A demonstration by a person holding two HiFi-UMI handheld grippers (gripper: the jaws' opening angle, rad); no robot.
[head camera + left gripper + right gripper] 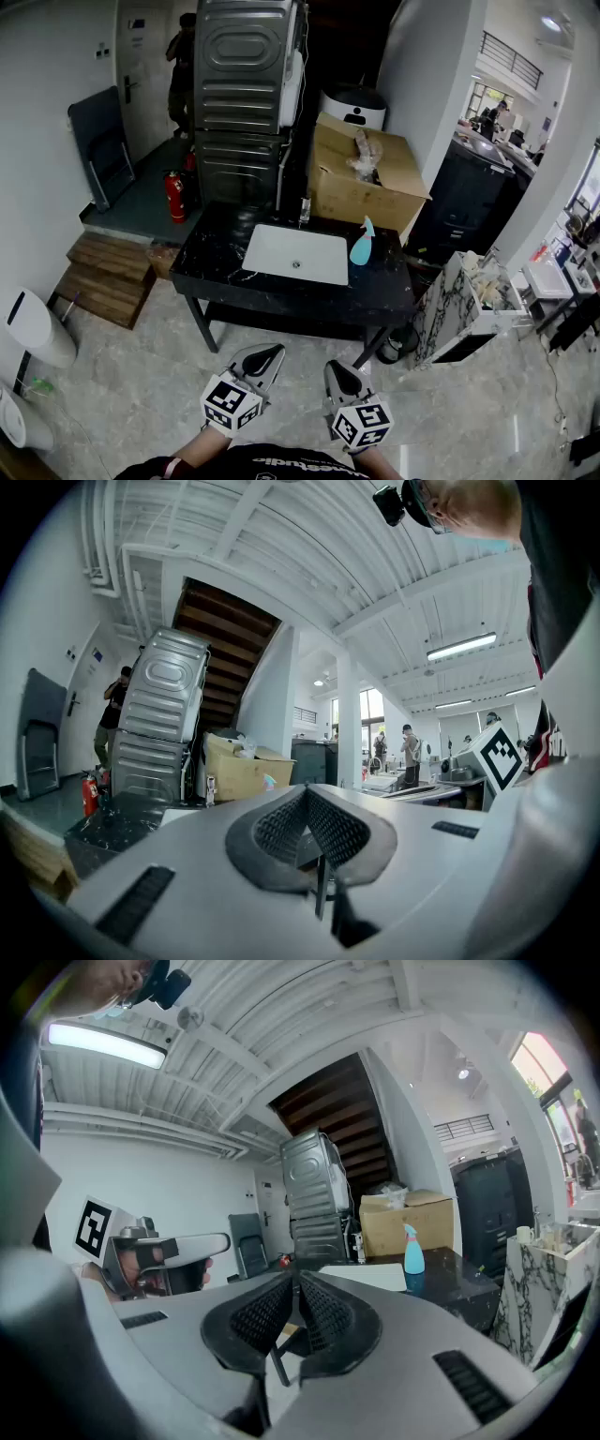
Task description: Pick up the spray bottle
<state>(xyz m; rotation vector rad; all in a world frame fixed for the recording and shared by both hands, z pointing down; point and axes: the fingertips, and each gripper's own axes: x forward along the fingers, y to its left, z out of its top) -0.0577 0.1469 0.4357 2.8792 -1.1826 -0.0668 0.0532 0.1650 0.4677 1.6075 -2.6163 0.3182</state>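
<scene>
Found spray bottle (362, 242), pale blue, on black marble bench (211, 258), just beside right edge of white sink basin (295, 253) and in front of open cardboard box (361, 178). Confirmed standing upright in right gripper view, trigger head on top.

Noted left tool (265, 356) and right tool (339, 372) low in head view, side by side over pale tiled floor (141, 384), well apart from bench and bottle.

Read left tool jaws pressed together at tips, nothing between. Read right tool jaws likewise closed and empty; bottle off to right of its jaw line, far ahead.

Seen behind bench: tall grey ribbed metal appliance (239, 84), possibly the back of a washer (view too steep to be sure). Red fire extinguisher (174, 197) at its left foot. Wooden steps (103, 277) left of bench. Person (183, 66) standing at back beside the appliance, near a door.
</scene>
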